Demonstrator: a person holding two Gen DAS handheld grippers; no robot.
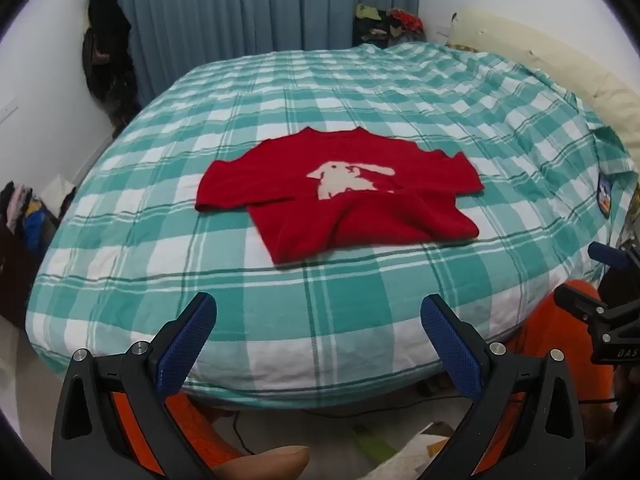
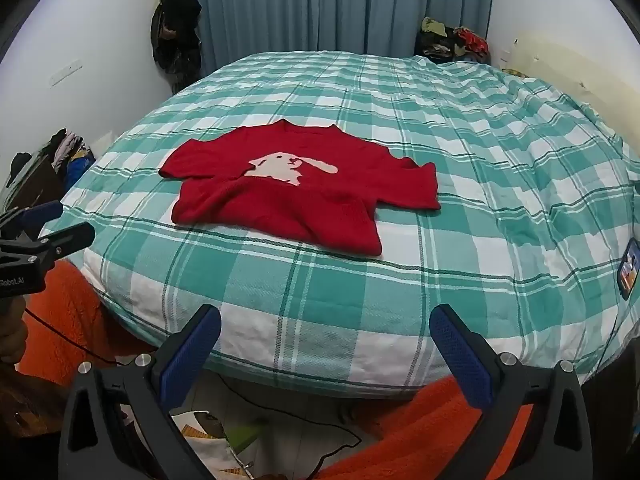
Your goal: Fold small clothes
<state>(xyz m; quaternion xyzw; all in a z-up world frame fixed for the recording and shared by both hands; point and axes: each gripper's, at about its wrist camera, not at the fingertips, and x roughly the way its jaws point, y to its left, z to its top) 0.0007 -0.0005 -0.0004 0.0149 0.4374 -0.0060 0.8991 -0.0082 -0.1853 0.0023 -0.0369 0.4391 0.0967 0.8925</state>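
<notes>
Left gripper (image 1: pixel 318 320): blue textured pads spread wide, holding nothing, low at the bed's near edge.
Sweater (image 1: pixel 340 196): red knit, white rabbit motif, lying flat mid-bed, well beyond both tools, hem rumpled.
Bedspread (image 1: pixel 360 92): teal-white checked cotton.
Right gripper (image 2: pixel 325 332): fingers apart, empty.

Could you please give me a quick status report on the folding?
Left gripper and right gripper both open, empty, short of the bed. Red sweater spread out, hem rumpled, unfolded. Nothing in the way.
</notes>
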